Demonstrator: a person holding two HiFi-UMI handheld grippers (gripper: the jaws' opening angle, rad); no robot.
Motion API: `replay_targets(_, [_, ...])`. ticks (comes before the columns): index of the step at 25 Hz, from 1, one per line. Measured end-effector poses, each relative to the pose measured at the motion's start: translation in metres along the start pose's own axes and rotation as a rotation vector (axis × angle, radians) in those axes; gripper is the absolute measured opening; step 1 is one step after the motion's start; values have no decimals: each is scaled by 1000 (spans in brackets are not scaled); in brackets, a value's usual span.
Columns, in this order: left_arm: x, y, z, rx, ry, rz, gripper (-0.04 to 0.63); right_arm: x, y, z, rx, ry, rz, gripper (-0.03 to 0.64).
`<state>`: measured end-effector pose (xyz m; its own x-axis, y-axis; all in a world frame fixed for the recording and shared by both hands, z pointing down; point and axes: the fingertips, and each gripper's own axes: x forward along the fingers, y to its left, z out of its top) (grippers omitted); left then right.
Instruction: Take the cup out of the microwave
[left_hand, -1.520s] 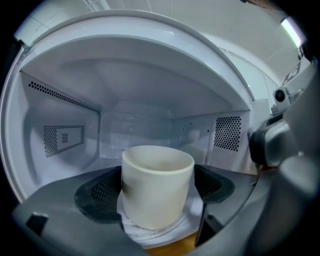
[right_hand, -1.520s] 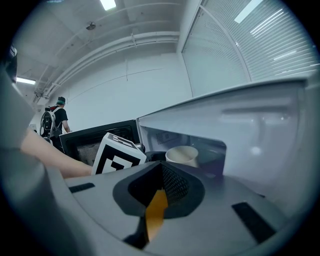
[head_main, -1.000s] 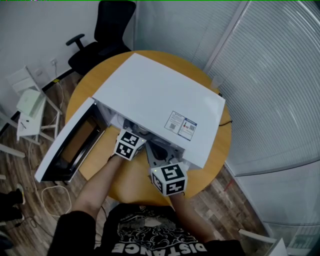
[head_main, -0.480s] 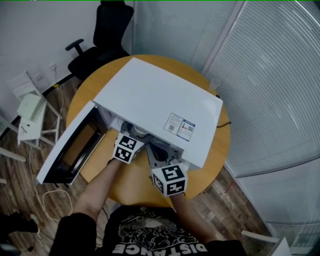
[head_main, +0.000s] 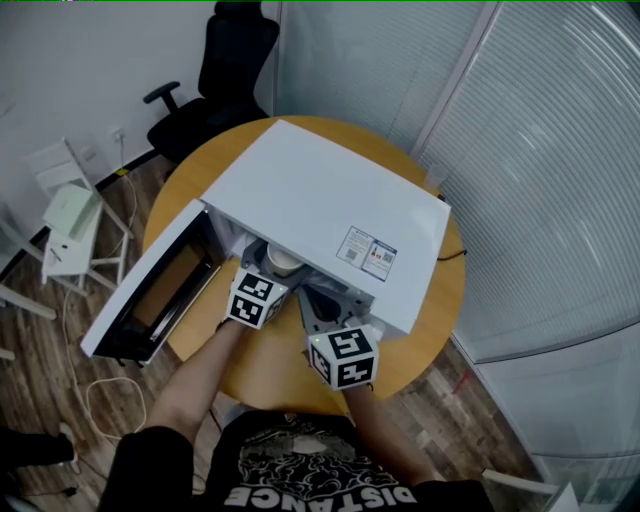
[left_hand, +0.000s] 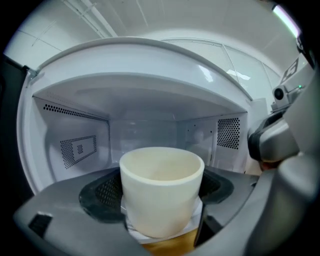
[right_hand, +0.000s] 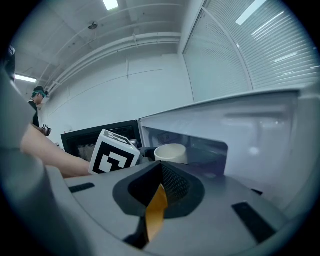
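Observation:
The cream cup stands upright between my left gripper's jaws, which are shut on its sides at the mouth of the white microwave. From the head view its rim shows just beyond the microwave's front edge, ahead of my left gripper. The door hangs open to the left. My right gripper is shut on nothing, its jaws leaving only a thin slit. It sits right of the left one, in front of the microwave's control side. The cup lies ahead of it to the left.
The microwave fills most of a round wooden table. A black office chair stands behind it and white stools to the left. Glass walls with blinds close off the right. A person stands far off.
The cup's rim has come into sight at the microwave's opening as my left gripper drew back a little with it. The right gripper has barely moved.

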<state>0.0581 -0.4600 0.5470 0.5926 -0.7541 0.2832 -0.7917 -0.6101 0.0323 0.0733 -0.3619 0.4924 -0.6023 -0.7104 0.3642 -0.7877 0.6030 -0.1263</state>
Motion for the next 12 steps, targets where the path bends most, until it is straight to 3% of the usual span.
replay_targets(12, [-28, 6, -4, -18, 0, 41, 434, -2, 11, 4, -9, -13, 13, 15])
